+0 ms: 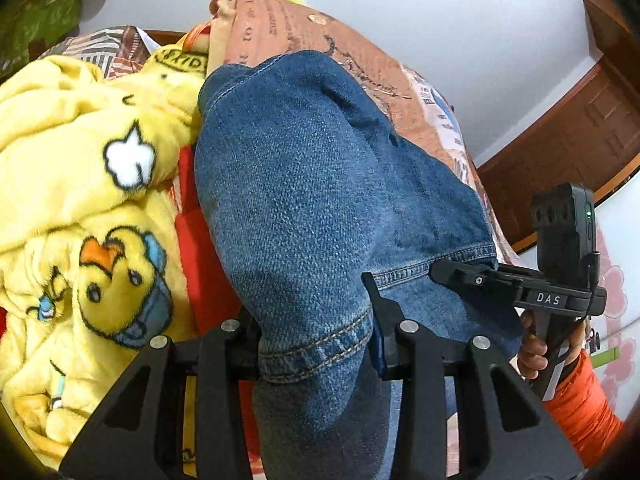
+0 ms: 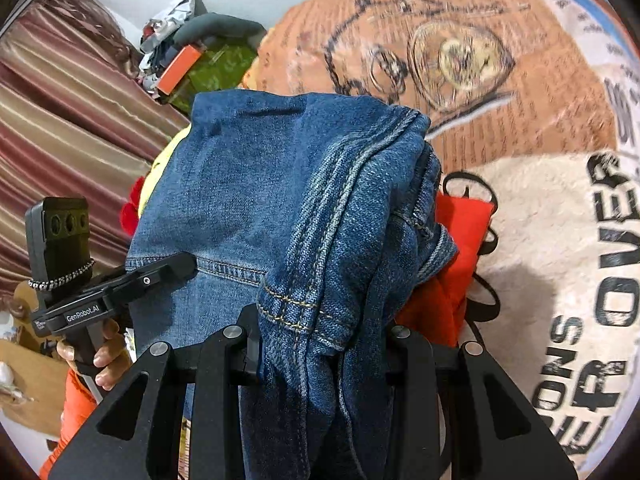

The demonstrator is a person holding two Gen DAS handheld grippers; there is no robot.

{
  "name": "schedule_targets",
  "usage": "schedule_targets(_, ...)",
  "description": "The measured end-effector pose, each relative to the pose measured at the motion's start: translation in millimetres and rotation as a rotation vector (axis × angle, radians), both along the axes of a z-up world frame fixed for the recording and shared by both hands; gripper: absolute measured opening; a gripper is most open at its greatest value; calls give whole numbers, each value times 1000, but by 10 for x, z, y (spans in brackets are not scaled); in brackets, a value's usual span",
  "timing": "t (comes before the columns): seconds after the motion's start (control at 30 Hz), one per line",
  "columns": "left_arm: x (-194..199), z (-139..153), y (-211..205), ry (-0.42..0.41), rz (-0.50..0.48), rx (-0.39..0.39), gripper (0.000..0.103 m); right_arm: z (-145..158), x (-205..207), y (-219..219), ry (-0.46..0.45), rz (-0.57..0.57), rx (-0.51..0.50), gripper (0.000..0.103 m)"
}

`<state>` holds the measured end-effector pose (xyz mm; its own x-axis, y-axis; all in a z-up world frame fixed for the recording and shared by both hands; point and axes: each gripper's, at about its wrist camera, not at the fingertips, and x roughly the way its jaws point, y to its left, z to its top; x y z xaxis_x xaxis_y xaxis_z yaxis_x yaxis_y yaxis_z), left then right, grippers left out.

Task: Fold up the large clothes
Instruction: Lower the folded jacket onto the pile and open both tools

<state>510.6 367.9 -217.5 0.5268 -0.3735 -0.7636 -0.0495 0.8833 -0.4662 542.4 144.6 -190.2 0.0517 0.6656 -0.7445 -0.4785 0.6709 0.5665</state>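
Observation:
A pair of blue denim jeans [image 1: 312,168] lies folded over on the bed, its stitched hems pointing toward me. My left gripper [image 1: 316,336] is shut on one hem, with the denim bunched between its black fingers. My right gripper [image 2: 320,340] is shut on the thick layered hem and side seam of the jeans [image 2: 248,184]. In the left wrist view the right gripper [image 1: 440,272] reaches onto the hem from the right. In the right wrist view the left gripper [image 2: 184,264] reaches onto it from the left. Both hold the same end of the jeans, side by side.
A yellow duck-print fleece [image 1: 80,184] is heaped to the left. A red garment [image 2: 456,248] shows from under the jeans. A white fleece with black letters [image 2: 560,240] lies on the orange printed bedsheet [image 2: 500,60]. Striped curtains [image 2: 60,120] hang left; a wooden door [image 1: 580,132] stands right.

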Motion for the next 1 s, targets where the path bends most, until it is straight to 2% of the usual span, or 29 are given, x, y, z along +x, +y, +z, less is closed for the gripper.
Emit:
schedule_targets(0.17,-169,-120,25,-48,16,-8,46,43,-81,43,-54,36,-34,32)
schedule_targets(0.27,-221,-192,73,-37,41,-34,50,75,-174,87,-123,69,-80,34)
schedule_targets(0.37,-241,-180,87,-18,56,-13,55,100,-233,108,-181,89,-118,39)
schedule_targets(0.5,-326,-84,11,-2,56,83,58,140,-282,26,-189,71,-137,40)
schedule_targets(0.6,-438,38,-60,-5,88,189,64,135,-246,-26,-179,46,-143,47)
schedule_targets(0.63,-483,76,-84,-11,95,213,64,158,-264,-69,-184,37,-157,52)
schedule_targets(0.67,-518,110,-95,-15,97,232,64,168,-264,-63,-190,29,-169,55)
schedule_targets(0.8,-692,298,-200,-49,85,278,64,291,-326,-90,-228,40,-158,56)
schedule_targets(0.93,-809,448,-315,-102,89,342,64,622,-620,-95,-430,60,-186,56)
schedule_targets(1.0,-829,487,-400,-127,82,399,67,716,-738,-51,-508,68,-199,57)
